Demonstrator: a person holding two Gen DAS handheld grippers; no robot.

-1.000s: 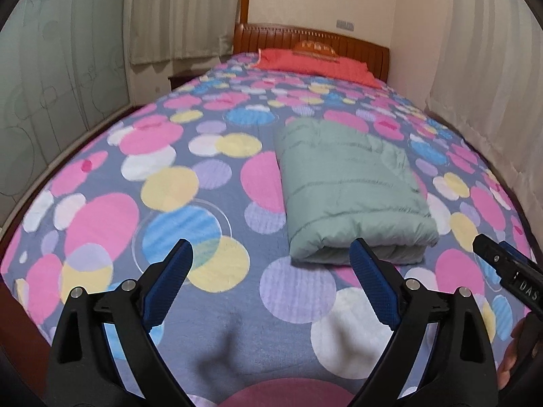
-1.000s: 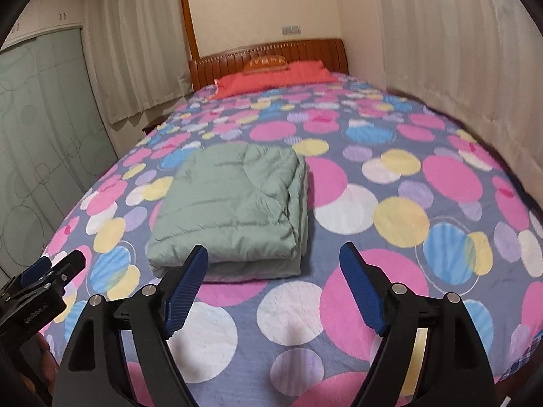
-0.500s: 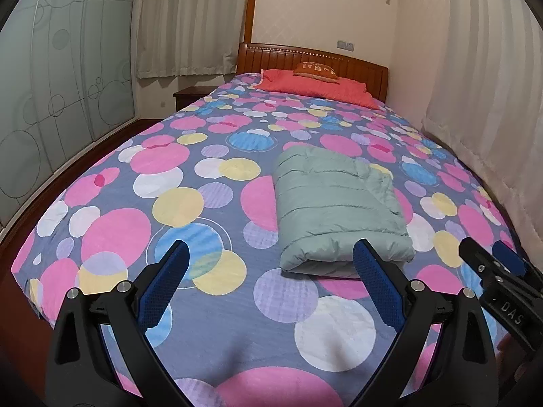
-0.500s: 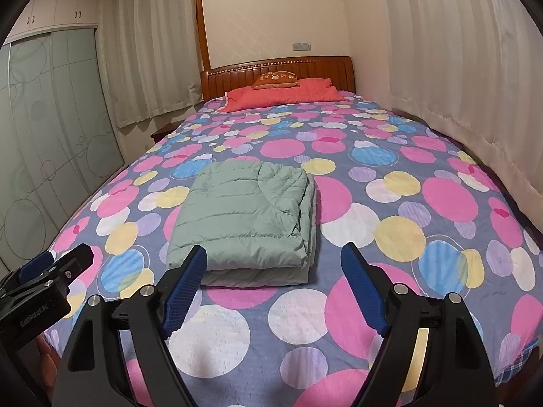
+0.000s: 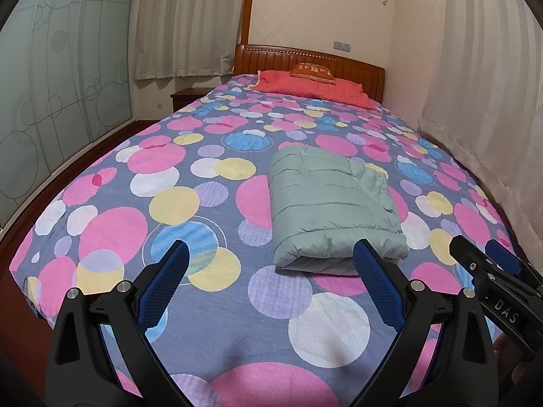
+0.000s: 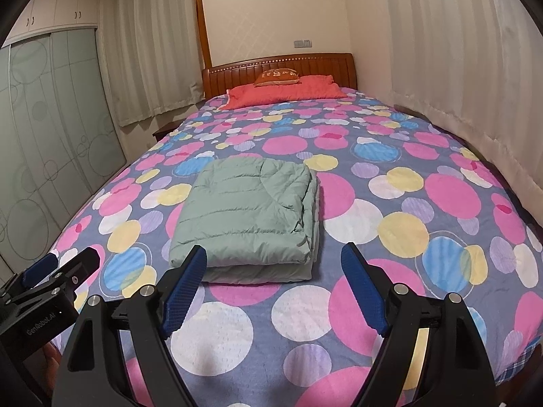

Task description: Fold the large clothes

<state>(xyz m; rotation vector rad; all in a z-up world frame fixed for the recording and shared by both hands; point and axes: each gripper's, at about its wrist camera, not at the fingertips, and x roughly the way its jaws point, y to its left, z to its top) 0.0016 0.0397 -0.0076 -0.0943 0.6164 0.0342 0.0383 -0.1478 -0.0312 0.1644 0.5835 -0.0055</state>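
Observation:
A pale green quilted garment (image 5: pixel 331 208) lies folded into a thick rectangle on the bed; it also shows in the right wrist view (image 6: pixel 249 218). My left gripper (image 5: pixel 271 261) is open and empty, held above the foot of the bed, short of the garment. My right gripper (image 6: pixel 275 264) is open and empty, also short of the garment. The right gripper shows at the right edge of the left wrist view (image 5: pixel 488 264). The left gripper shows at the left edge of the right wrist view (image 6: pixel 64 268).
The bed has a polka-dot cover (image 5: pixel 163 203) and a wooden headboard (image 5: pixel 309 61). A red pillow (image 5: pixel 312 90) with a small orange cushion (image 5: pixel 314 69) lies at the head. Curtains (image 5: pixel 482 101) hang along the right side, glass wardrobe doors (image 5: pixel 61 95) stand left, and a nightstand (image 5: pixel 186 96) is by the headboard.
Both grippers have drawn back and risen from the folded garment, so more of the room shows. The garment has not moved.

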